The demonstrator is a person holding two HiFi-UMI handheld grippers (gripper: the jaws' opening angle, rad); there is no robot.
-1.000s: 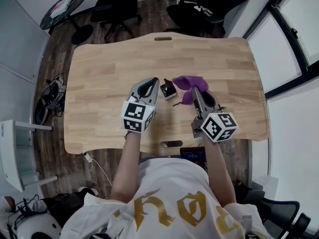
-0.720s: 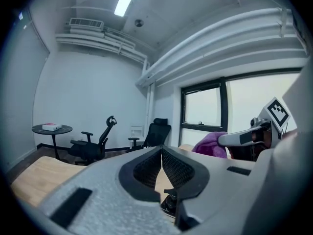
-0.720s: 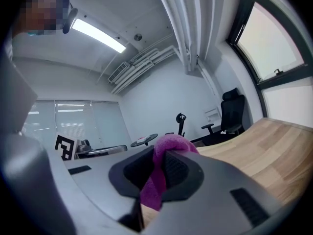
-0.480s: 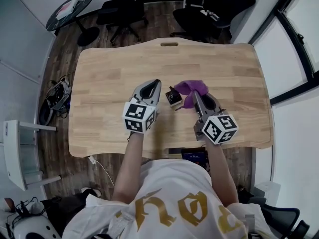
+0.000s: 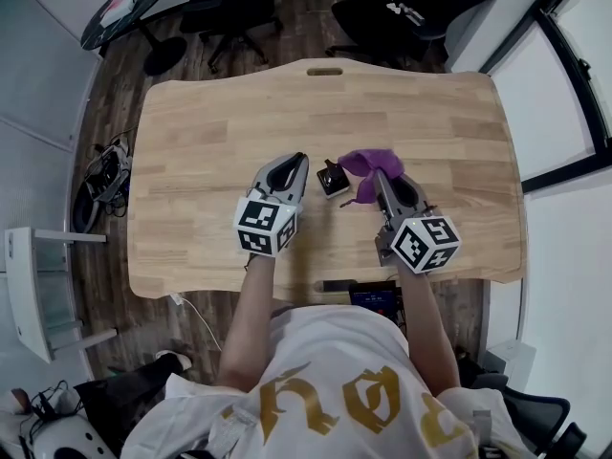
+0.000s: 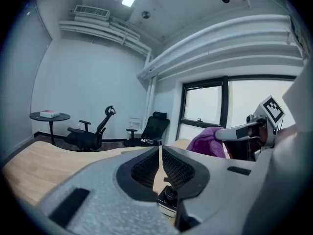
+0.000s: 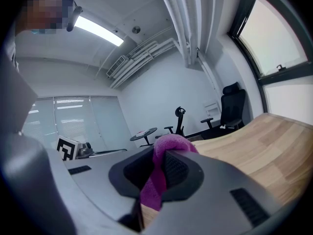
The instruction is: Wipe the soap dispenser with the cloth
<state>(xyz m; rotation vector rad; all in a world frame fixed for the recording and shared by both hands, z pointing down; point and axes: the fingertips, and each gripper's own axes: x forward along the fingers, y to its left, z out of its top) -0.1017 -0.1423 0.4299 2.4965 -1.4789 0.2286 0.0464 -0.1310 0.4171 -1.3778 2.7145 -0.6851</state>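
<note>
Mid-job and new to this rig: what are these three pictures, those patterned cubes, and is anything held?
No robot arm: a person holds a two-jaw gripper in each hand, and the patterned cubes are part of those. The head view looks down from the person's head onto the wooden table. The other two views come from cameras riding on each gripper, looking along its jaws. A small soap dispenser sits on the table between the gripper tips. The left gripper is shut, empty. The right gripper is shut on a purple cloth.
</note>
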